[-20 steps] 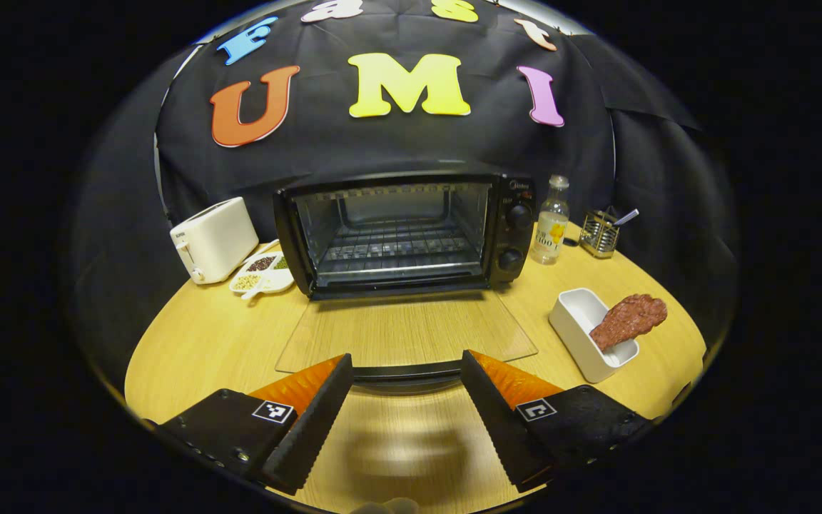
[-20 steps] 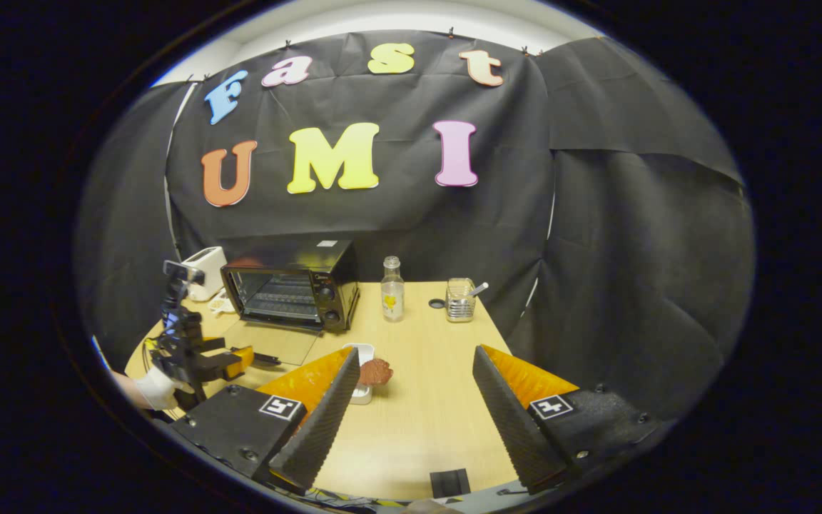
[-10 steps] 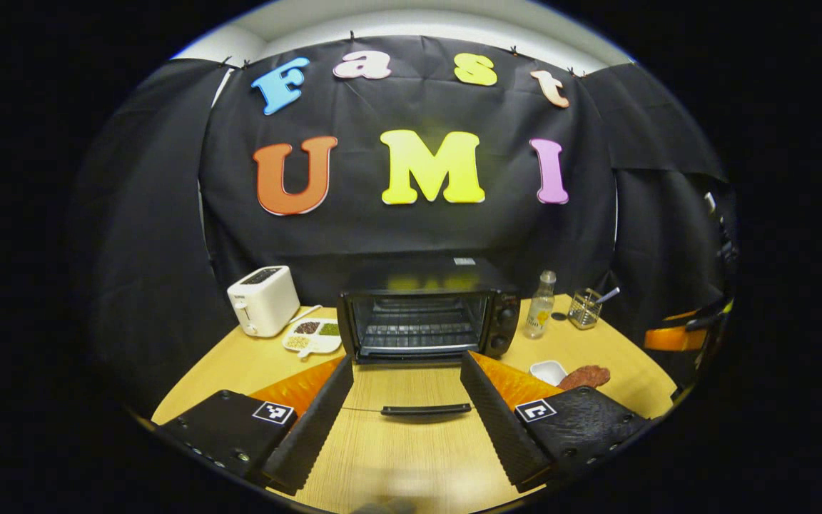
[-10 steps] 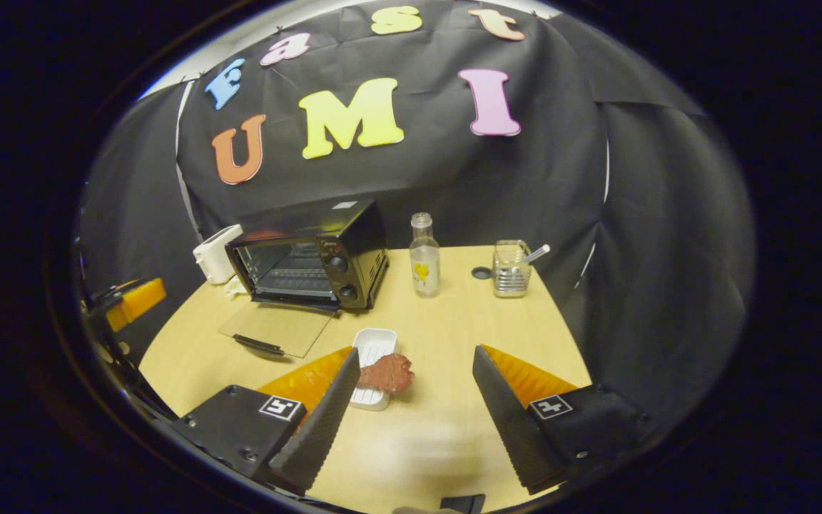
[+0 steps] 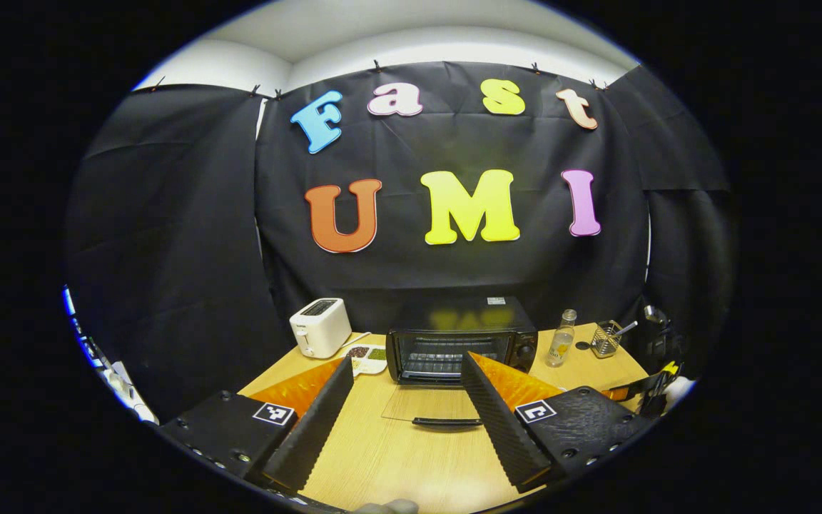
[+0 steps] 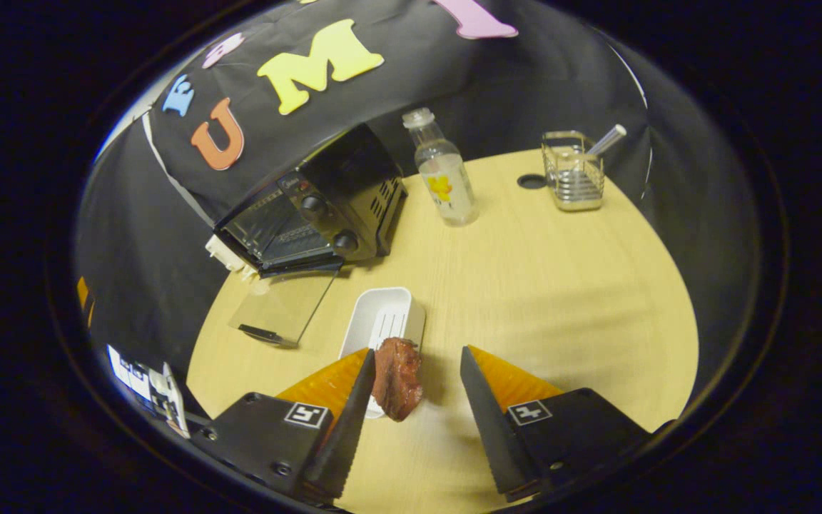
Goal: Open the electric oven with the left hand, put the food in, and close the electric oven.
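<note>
Oven door (image 6: 284, 308) lies flat on the table in front of the electric oven (image 6: 315, 207), so your opening step looks done. Over the last second your left gripper (image 5: 405, 414) has backed well away from the oven: the door handle (image 5: 447, 422) that sat right between its fingers now lies ahead of them, untouched, and those fingers are spread with nothing between them.

Your right gripper (image 6: 411, 410) has meanwhile swung down toward the food (image 6: 397, 377). A second ago the reddish-brown piece sat far off near the oven's front; now it lies between the spread fingers, draped over the near end of the white dish (image 6: 382, 320), which stands on the table (image 6: 561, 285) in front of the oven and to the right of the door. The left finger looks just beside the food, perhaps touching; the right finger is clearly apart from it. So you are not gripping yet. My reading is that you are lined up for the pick, and closing on the piece is what comes next, then carrying it over the door onto the oven rack.

As for writing: the bottle (image 6: 442, 171) beside the oven carries a yellow-printed label, and there is small lettering above the oven's knobs, but both are too small to make out. The toaster (image 5: 320, 327) left of the oven bears a tiny mark, also unreadable.
</note>
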`<state>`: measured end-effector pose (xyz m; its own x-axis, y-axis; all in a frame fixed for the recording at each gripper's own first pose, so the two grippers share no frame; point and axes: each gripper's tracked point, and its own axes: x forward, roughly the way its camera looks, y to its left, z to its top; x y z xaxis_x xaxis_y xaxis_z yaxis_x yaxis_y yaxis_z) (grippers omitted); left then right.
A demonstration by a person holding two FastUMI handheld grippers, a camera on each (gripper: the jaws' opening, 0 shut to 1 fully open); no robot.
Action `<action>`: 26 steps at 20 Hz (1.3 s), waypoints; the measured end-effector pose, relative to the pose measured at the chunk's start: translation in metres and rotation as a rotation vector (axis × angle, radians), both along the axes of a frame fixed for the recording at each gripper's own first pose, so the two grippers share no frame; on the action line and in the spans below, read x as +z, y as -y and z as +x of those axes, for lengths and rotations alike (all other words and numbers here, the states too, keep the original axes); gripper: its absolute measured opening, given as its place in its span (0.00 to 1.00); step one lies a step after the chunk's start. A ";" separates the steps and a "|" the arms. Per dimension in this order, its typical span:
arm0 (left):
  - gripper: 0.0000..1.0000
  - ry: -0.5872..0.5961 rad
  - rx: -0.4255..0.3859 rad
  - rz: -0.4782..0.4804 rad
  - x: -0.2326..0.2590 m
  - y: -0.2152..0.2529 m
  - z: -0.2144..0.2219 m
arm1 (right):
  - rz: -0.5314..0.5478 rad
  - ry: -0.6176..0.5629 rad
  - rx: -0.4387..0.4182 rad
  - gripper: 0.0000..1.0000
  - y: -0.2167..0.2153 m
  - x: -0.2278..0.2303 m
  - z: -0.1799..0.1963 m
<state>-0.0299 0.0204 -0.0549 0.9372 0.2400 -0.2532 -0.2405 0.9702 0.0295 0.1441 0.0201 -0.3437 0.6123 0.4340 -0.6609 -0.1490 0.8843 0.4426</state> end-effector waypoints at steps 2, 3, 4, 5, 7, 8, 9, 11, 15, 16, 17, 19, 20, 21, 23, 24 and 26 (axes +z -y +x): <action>0.97 -0.008 0.028 -0.018 0.002 0.006 -0.005 | 0.054 -0.051 0.025 0.63 -0.009 -0.008 -0.003; 0.97 -0.011 0.039 -0.021 0.003 0.007 -0.006 | 0.082 -0.070 0.032 0.57 -0.014 -0.010 -0.004; 0.97 -0.014 0.048 -0.019 0.004 0.008 -0.007 | 0.113 -0.086 0.030 0.52 -0.016 -0.011 -0.004; 0.96 -0.016 0.059 -0.016 0.004 0.009 -0.006 | 0.149 -0.103 0.028 0.36 -0.018 -0.010 -0.004; 0.96 -0.018 0.069 -0.025 0.006 0.015 -0.006 | 0.200 -0.127 0.029 0.24 -0.018 -0.010 -0.005; 0.97 -0.017 0.070 -0.031 0.006 0.018 -0.005 | 0.219 -0.137 0.027 0.27 -0.017 -0.010 -0.003; 0.97 -0.018 0.075 -0.035 0.006 0.019 -0.006 | 0.242 -0.149 0.020 0.19 -0.017 -0.010 -0.004; 0.97 -0.009 0.084 -0.041 0.010 0.020 -0.005 | 0.288 -0.180 0.005 0.19 -0.018 -0.008 -0.006; 0.96 -0.008 0.086 -0.036 0.013 0.014 -0.014 | 0.296 -0.153 0.000 0.16 -0.020 0.005 -0.006; 0.97 -0.009 0.086 -0.030 0.012 0.009 -0.016 | 0.296 -0.140 -0.003 0.16 -0.021 0.010 -0.007; 0.97 -0.008 0.084 -0.029 0.012 0.005 -0.019 | 0.297 -0.129 -0.010 0.16 -0.021 0.016 -0.008; 0.97 0.001 0.073 -0.029 0.013 -0.003 -0.027 | 0.303 -0.097 -0.028 0.16 -0.024 0.030 -0.009; 0.97 0.004 0.066 -0.025 0.013 -0.007 -0.031 | 0.311 -0.080 -0.038 0.16 -0.028 0.039 -0.011; 0.97 0.007 0.060 -0.023 0.011 -0.014 -0.037 | 0.321 -0.064 -0.053 0.16 -0.032 0.049 -0.015; 0.97 0.011 0.034 -0.030 0.007 -0.022 -0.049 | 0.338 -0.027 -0.094 0.16 -0.043 0.067 -0.023; 0.97 0.004 0.026 -0.034 0.002 -0.029 -0.060 | 0.350 -0.012 -0.123 0.16 -0.049 0.076 -0.027; 0.97 -0.004 0.013 -0.034 -0.003 -0.047 -0.082 | 0.388 0.021 -0.196 0.16 -0.064 0.096 -0.035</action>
<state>-0.1119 0.0677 -0.0578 0.9330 0.2430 -0.2655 -0.2528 0.9675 -0.0027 0.1091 0.0837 -0.2477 0.7194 0.5221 -0.4581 -0.0073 0.6652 0.7466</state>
